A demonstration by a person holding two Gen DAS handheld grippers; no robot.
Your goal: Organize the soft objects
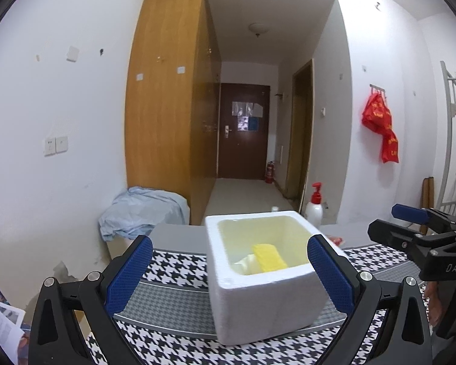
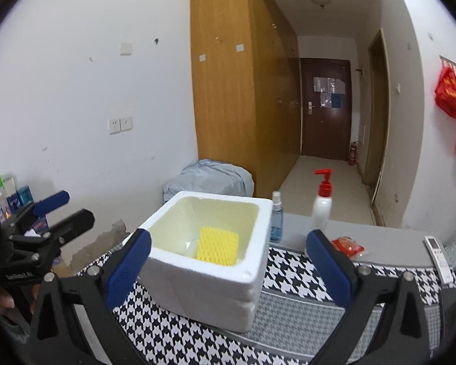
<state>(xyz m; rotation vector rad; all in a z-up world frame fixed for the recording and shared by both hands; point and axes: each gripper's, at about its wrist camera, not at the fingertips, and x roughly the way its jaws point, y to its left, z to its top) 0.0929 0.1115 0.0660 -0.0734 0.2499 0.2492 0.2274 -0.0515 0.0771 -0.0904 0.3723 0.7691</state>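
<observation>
Sitting inside the white foam box on the desk was the yellow foam net; both left tongs and right tongs gaped apart, holding nothing.

Dorm-style room, tall wooden wardrobe at centre, dark entry door down the hallway, white bunk-bed ladder at right edge, red bags hung on wall hooks.

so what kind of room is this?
Likely a dorm or small flat: tall wooden wardrobe, entry door down a hallway, and a bunk-bed ladder at the right.
</observation>
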